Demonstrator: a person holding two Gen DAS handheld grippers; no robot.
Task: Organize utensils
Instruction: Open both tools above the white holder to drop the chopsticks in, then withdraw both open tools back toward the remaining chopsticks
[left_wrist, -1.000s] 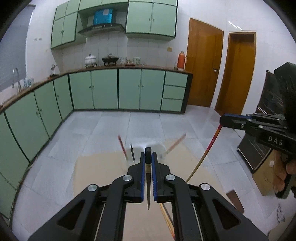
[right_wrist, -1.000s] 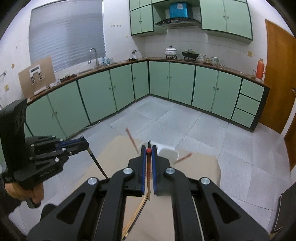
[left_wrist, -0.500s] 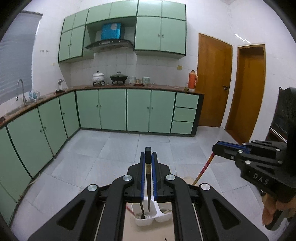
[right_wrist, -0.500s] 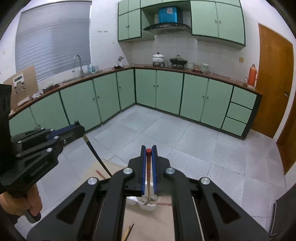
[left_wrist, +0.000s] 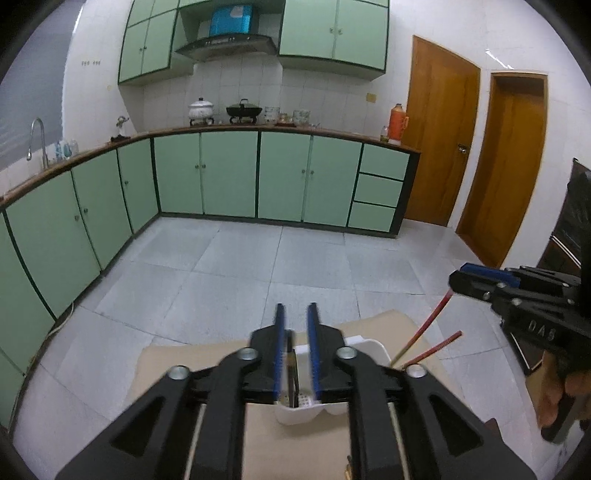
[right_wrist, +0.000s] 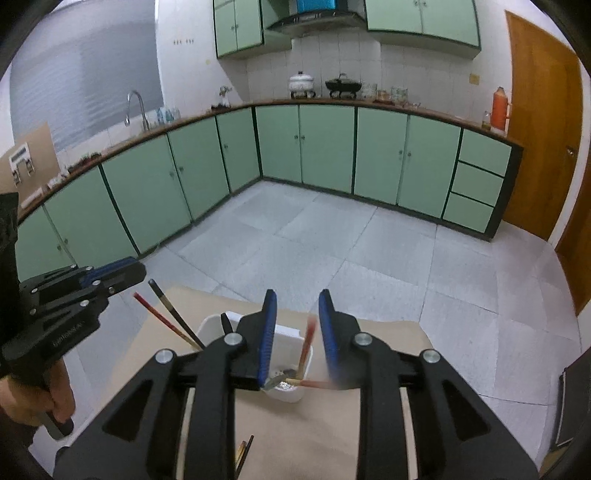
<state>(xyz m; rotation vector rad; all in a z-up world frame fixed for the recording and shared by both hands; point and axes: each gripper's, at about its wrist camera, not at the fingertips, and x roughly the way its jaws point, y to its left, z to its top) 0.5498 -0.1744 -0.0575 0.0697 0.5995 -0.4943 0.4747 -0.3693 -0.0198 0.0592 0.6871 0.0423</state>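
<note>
Both tools hang over a white utensil holder (right_wrist: 212, 326) that stands on a brown tabletop (right_wrist: 325, 428). The left tool (left_wrist: 295, 314) has its blue-lined fingers (left_wrist: 280, 354) parted and opening; a dark chopstick (left_wrist: 293, 380) stands in the gap between them, its lower end down in the holder (left_wrist: 373, 347), and the pads do not press on it. The right tool (right_wrist: 297, 299) is likewise parted and opening. A red chopstick (right_wrist: 308, 341) sits blurred in the gap, leaning out of the holder's near compartment and apart from both pads.

From the right wrist view, the left tool (right_wrist: 138, 269) shows at the left edge, gripped by a person's hand (right_wrist: 55, 398). Just beyond its tips a second red chopstick (right_wrist: 162, 321) and the dark one lean out of the holder's left side, next to a black utensil handle (right_wrist: 226, 323). From the left wrist view, the right tool (left_wrist: 458, 282) shows at the right edge, with two red chopsticks (left_wrist: 428, 325) slanting up from the holder towards it.

More chopsticks (right_wrist: 244, 452) lie flat on the tabletop, close to the camera. Whether the leaning sticks share one compartment cannot be told.
</note>
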